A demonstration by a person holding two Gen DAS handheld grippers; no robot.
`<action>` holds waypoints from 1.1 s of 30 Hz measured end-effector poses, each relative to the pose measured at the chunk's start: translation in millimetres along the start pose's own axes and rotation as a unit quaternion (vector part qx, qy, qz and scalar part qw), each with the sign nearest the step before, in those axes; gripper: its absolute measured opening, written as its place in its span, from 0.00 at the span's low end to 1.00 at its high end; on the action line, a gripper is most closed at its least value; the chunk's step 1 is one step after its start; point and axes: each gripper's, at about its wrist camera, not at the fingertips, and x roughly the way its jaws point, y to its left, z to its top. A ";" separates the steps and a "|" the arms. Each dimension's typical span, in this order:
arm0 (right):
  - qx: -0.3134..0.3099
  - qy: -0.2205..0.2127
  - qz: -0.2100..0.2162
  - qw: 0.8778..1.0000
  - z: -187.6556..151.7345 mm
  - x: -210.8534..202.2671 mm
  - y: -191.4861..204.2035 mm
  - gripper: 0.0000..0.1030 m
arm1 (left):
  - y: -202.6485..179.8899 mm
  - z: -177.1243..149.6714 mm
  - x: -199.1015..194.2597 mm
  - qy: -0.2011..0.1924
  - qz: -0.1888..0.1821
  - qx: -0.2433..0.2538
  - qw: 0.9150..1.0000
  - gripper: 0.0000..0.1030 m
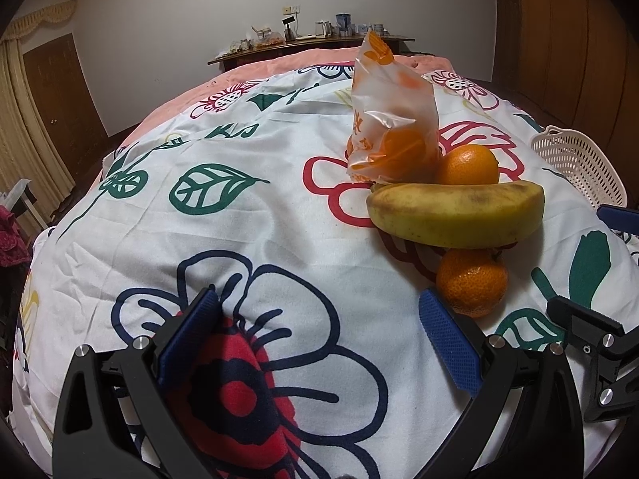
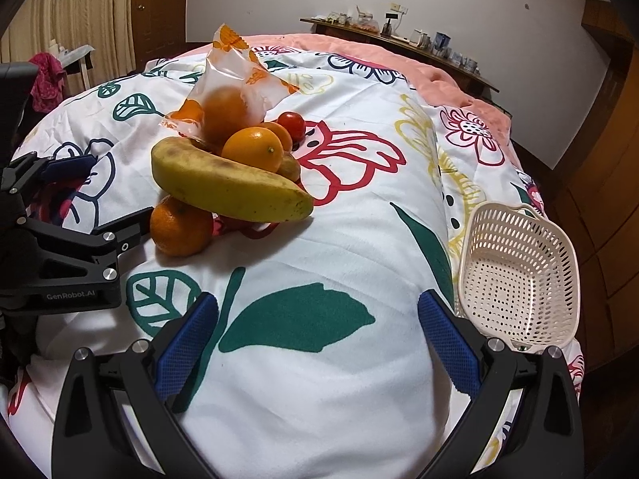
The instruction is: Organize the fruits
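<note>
Right wrist only: tomato (image 2: 291, 124) behind oranges (image 2: 253, 154).

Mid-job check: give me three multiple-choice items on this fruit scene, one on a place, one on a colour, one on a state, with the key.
1. Where does the banana lie relative to the nearest loose orange?
A. Resting across its top
B. Inside the basket
C. Far apart from it

2. What colour is the basket?
A. Blue
B. Cream-white
C. Black

3. What is the state of the right claw?
A. Shut on the banana
B. Shut on an orange
C. Open, holding nothing

Key: 1 A, the banana sits over the orange, touching it. 2 B, the perforated basket is cream-white and has no fruit in it. 3 C, the blue pads stand wide apart over the flowered bedcover.
</note>
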 end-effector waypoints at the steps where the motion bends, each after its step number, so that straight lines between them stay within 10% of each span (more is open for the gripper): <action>1: 0.001 -0.002 0.000 1.000 -0.2 -0.5 0.2 0.95 | 0.4 0.1 0.0 0.000 0.000 0.000 1.000 0.98; 33: 0.032 -0.022 0.026 0.999 -1.7 -6.7 -9.8 0.95 | 16.0 38.6 -39.4 -0.037 -0.057 -0.036 0.997 0.98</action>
